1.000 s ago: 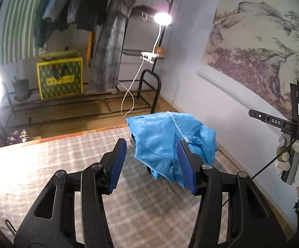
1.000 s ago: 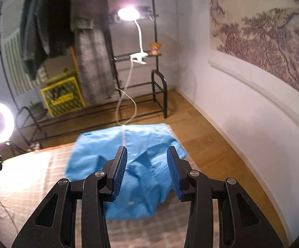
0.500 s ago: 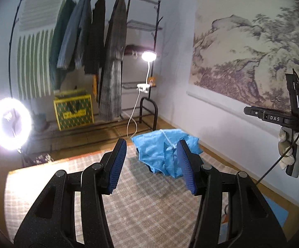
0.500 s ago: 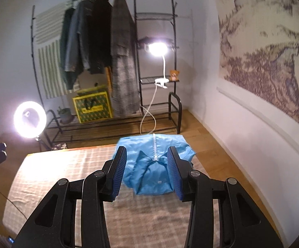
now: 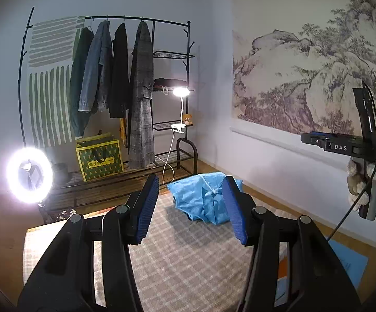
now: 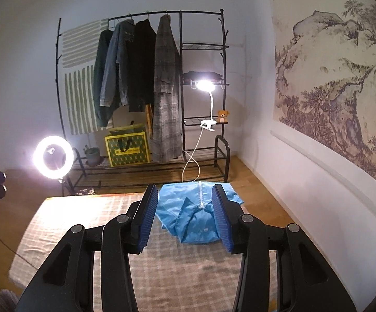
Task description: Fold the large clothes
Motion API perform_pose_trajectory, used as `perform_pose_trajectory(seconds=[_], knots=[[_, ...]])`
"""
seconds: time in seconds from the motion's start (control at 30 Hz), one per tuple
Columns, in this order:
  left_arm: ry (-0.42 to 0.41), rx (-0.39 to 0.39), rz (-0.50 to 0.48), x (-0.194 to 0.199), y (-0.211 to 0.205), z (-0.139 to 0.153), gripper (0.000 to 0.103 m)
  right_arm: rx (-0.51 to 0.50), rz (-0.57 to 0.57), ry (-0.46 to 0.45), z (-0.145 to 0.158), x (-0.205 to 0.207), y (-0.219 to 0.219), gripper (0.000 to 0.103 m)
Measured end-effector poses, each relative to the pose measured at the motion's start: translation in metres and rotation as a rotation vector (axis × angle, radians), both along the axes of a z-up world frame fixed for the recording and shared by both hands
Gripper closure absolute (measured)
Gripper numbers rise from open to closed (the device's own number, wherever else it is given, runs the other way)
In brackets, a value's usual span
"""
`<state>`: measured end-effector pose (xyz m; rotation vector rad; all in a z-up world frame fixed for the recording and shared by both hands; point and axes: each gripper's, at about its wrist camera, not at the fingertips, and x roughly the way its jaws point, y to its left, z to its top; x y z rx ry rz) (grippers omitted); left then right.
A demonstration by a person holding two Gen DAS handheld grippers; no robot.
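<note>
A folded blue jacket with a white zipper lies at the far right end of the checked bed cover; it also shows in the right wrist view. My left gripper is open and empty, held well above and back from the jacket. My right gripper is open and empty, also raised and well back from it. The right gripper body and gloved hand show at the right edge of the left wrist view.
A clothes rack with hung coats stands against the far wall, with a yellow-green bag, a clip lamp and a ring light. A mural wall runs along the right. Wooden floor lies beside the bed.
Both grippers have pulled up and back from the jacket, which now looks smaller and farther off. The jacket lies still on the bed.
</note>
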<state>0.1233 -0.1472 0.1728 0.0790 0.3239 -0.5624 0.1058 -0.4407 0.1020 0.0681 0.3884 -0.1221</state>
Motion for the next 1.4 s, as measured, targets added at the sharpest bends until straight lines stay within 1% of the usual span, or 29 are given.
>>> perform_pose_trajectory(seconds=[0.13,0.23,0.37,0.4,0.47,0.5,0.6,0.7,0.83,0.97,1.07,1.13,1.2,1.27,1.4], knots=[[0.014,0.018,-0.004,-0.007,0.000,-0.018,0.050,-0.003,-0.008,0.004,-0.014,-0.009,0.013,0.060],[0.027,0.031,-0.006,-0.008,0.000,-0.033,0.050,-0.004,-0.020,-0.001,-0.026,-0.012,0.021,0.053],[0.053,0.043,-0.007,-0.008,-0.002,-0.057,0.050,-0.005,-0.030,-0.001,-0.043,-0.012,0.031,0.051],[0.055,0.048,-0.004,-0.007,-0.003,-0.063,0.049,-0.001,-0.035,-0.002,-0.048,-0.012,0.033,0.047],[0.057,0.056,0.003,-0.004,-0.004,-0.075,0.042,0.000,-0.056,-0.005,-0.059,-0.009,0.035,0.040],[0.062,0.053,0.003,-0.002,-0.004,-0.079,0.036,-0.001,-0.063,-0.006,-0.062,-0.008,0.036,0.037],[0.077,0.047,0.005,0.003,-0.006,-0.094,0.034,0.003,-0.081,0.001,-0.078,0.001,0.039,0.030],[0.088,0.046,0.012,0.010,-0.007,-0.109,0.031,0.011,-0.098,0.011,-0.092,0.010,0.040,0.027],[0.107,0.029,0.021,0.022,-0.007,-0.125,0.022,-0.002,-0.115,0.020,-0.108,0.024,0.044,0.025],[0.111,0.038,0.033,0.031,-0.008,-0.139,0.018,0.005,-0.127,0.024,-0.123,0.035,0.048,0.023],[0.118,0.025,0.039,0.036,-0.007,-0.147,0.011,0.010,-0.127,0.035,-0.134,0.045,0.051,0.023],[0.117,0.018,0.050,0.040,-0.005,-0.152,0.004,-0.003,-0.136,0.036,-0.142,0.049,0.053,0.023],[0.113,0.030,0.056,0.043,-0.005,-0.156,0.001,-0.008,-0.135,0.039,-0.149,0.054,0.055,0.022],[0.115,0.050,0.060,0.046,-0.006,-0.160,0.001,-0.011,-0.130,0.052,-0.156,0.058,0.056,0.021],[0.140,0.081,0.087,0.053,-0.008,-0.168,0.000,-0.021,-0.128,0.069,-0.164,0.067,0.057,0.021]])
